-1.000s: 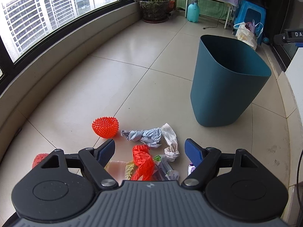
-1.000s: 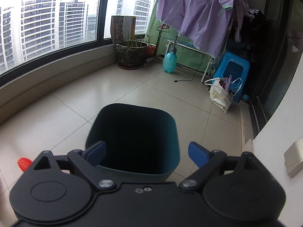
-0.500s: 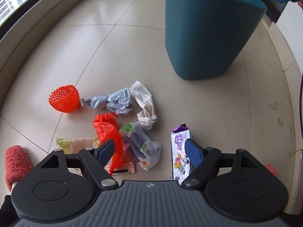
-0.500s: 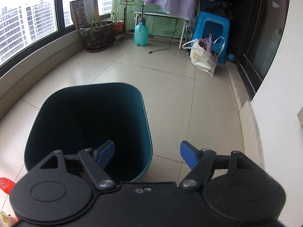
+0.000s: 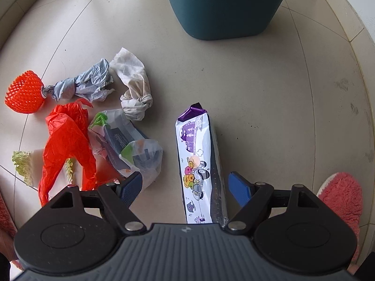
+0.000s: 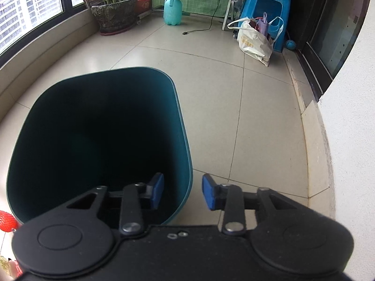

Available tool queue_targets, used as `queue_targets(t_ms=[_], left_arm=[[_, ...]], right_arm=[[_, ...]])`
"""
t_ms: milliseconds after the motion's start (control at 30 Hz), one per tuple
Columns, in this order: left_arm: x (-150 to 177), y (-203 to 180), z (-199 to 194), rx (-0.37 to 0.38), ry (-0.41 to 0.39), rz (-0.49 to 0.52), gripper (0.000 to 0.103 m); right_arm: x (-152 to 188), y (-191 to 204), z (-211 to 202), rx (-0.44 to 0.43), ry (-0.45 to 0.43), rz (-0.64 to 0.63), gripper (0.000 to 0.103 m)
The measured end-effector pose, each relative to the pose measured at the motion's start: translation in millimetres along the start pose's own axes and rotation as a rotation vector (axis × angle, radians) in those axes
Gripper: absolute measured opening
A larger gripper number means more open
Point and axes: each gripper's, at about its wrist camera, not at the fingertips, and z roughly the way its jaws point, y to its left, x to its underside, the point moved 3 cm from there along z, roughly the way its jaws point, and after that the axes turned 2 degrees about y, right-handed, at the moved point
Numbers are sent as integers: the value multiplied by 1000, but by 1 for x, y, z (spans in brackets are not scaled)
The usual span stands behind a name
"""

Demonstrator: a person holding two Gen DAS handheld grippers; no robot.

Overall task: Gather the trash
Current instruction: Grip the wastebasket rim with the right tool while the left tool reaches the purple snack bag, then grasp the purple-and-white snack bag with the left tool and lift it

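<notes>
Litter lies on the tiled floor in the left wrist view: a purple-and-white snack wrapper (image 5: 194, 145), a clear plastic bag (image 5: 131, 147), a red plastic bag (image 5: 68, 135), a knotted white tissue (image 5: 134, 86), crumpled grey paper (image 5: 84, 84) and an orange foam net (image 5: 23, 93). My left gripper (image 5: 187, 185) points down, open, with the wrapper's near end between its fingers, untouched. The teal bin (image 5: 225, 7) stands behind the litter. My right gripper (image 6: 182, 193) straddles the bin's (image 6: 174, 89) near right rim, one finger inside and one outside. Its jaws are closing and the pads stand clear of the wall.
A pink fuzzy slipper (image 5: 339, 199) is at the right beside my left gripper. Far back stand a potted plant (image 6: 114, 11), a teal spray bottle (image 6: 172, 9), a blue stool (image 6: 264, 7) and a white shopping bag (image 6: 255, 39). A white wall (image 6: 346, 117) runs along the right.
My left gripper sank and tipped down over the litter; the purple wrapper now lies between its fingers. My right gripper dropped to the bin's right rim and its jaws narrowed.
</notes>
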Motion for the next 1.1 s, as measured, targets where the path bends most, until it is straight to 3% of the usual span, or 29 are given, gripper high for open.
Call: queue_targets(t_ms=[133,200,400,767,933,1100], left_arm=[[2,-1,13,4,7,4,80],[2,-1,19,-2,14,5,80],[7,-5,38,-31,44,15,80],[7,-19,65,-19,73,37,79],[7,-19,72,-51,87,41,45],[5,-20,65,-90,48,54,40]], right_arm=[[3,6,5,12,17,-33,21],[6,8,5,41,13,-61,14],[16,16,-1,86,30,-136,16],[19,7,-4,48,25,-141,17],[19,9,-3,44,25,-152,17],[22,7,-4,28,29,-148,17]])
